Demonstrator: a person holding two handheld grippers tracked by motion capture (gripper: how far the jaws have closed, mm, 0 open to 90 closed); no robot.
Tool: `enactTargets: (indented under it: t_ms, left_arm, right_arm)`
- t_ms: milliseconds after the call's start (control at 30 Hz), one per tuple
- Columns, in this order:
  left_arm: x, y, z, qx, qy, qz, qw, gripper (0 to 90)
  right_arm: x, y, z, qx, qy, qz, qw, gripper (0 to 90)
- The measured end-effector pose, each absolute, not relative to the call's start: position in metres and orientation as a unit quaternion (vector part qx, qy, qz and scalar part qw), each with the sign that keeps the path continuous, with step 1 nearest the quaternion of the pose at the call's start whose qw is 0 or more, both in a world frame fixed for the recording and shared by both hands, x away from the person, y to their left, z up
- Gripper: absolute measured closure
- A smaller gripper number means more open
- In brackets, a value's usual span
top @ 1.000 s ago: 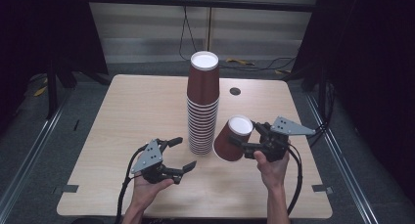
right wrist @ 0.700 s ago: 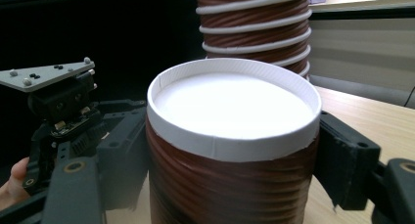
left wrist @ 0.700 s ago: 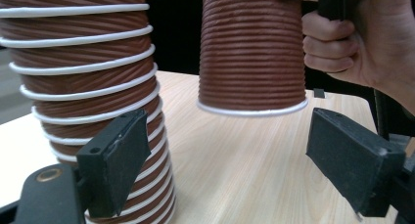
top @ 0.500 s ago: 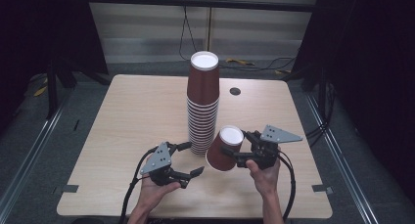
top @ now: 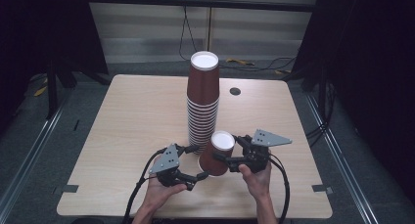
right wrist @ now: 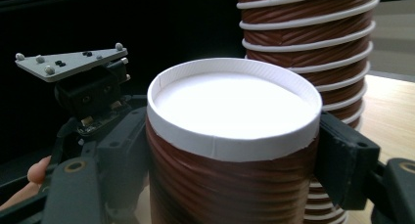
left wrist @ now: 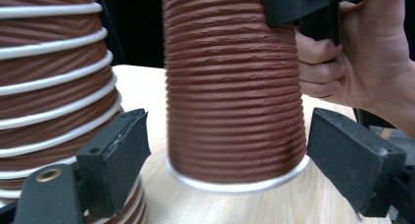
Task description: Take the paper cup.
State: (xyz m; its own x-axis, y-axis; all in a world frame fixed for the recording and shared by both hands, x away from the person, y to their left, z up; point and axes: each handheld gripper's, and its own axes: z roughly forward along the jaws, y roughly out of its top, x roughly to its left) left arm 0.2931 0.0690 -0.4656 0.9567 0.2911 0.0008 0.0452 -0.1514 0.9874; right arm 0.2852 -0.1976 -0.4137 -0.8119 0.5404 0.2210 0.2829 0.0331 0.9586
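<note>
Cup (top: pixel 218 152), brown ribbed paper, upside down with its white base uppermost, sits at the near middle of the wooden table (top: pixel 127 116), just in front of the tall stack of cups (top: pixel 202 102).

Right gripper (top: pixel 226 148): jaws clamped on the cup's upper part, one on either side just under the white base rim. In the right gripper view the cup (right wrist: pixel 230 145) fills the gap between the two black jaws, both pressed against its ribbed wall. The stack (right wrist: pixel 313 53) stands close behind it, white rims banded one above another.

Left gripper (top: pixel 196 161): jaws apart, straddling the lower end of the cup. In the left gripper view the cup (left wrist: pixel 235 87) stands between the jaws with bare gaps either side; neither pad touches it. The cup's white mouth rim looks tipped slightly, lifted off the tabletop at the front, though contact at the back cannot be judged. The stack (left wrist: pixel 54 82) is to the left of that view, just behind the left-hand jaw.

Right hand (left wrist: pixel 362 62) appears beyond the cup in the left gripper view, fingers wrapped around its gripper's handle. Left hand (top: pixel 164 187) holds its gripper low near the table's near edge.

Small dark round hole (top: pixel 235 91) lies in the tabletop to the right of the stack, well apart from the cup.
</note>
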Motion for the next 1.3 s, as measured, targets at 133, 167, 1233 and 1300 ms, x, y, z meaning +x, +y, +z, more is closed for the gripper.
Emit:
enactTargets:
  t_ms: [133, 167, 1233, 1300]
  left_arm:
    - [0.295, 0.067, -0.467, 0.752, 0.116, 0.094, 0.642, 15.4]
    - [0.295, 0.068, -0.467, 0.755, 0.114, 0.094, 0.639, 15.4]
    - [0.304, 0.052, -0.474, 0.752, 0.112, 0.072, 0.645, 9.3]
    - [0.304, 0.051, -0.475, 0.75, 0.11, 0.07, 0.648, 10.0]
  right_arm:
    - [0.287, -0.196, -0.414, 0.286, 0.713, 0.633, 0.1, 24.2]
    - [0.287, -0.196, -0.414, 0.286, 0.713, 0.633, 0.1, 24.2]
    - [0.288, -0.176, -0.415, 0.268, 0.712, 0.644, 0.08, 24.1]
    - [0.288, -0.176, -0.416, 0.268, 0.713, 0.642, 0.082, 24.1]
